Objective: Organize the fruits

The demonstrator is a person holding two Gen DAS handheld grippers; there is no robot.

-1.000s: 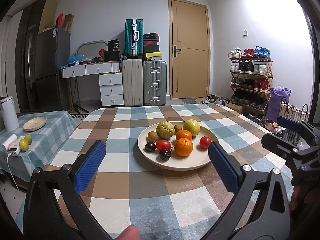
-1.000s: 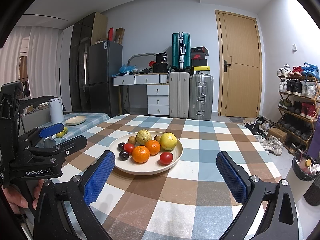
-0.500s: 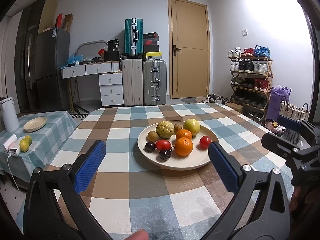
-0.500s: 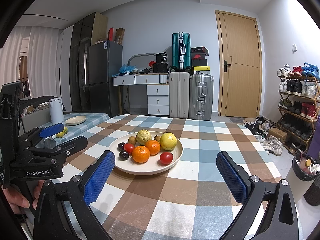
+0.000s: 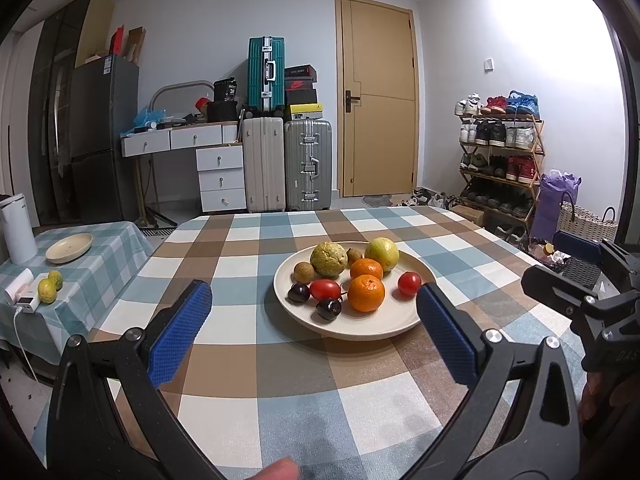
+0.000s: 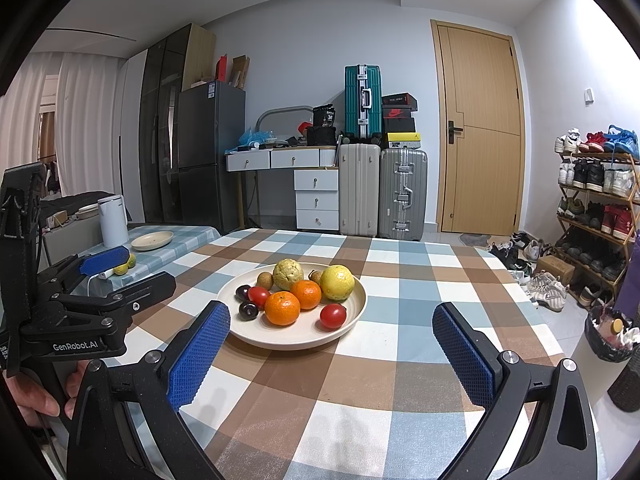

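left gripper [image 5: 314,328] and right gripper [image 6: 331,344] level, jaws wide, facing fruit plate [image 5: 360,326]

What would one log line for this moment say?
left gripper: open, empty | right gripper: open, empty | fruit: all on plate | stage: not started

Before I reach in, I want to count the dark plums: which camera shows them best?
The left wrist view: both plums sit at the plate's near edge, clear of other fruit. In the right wrist view they show too, but near the blue finger pad.
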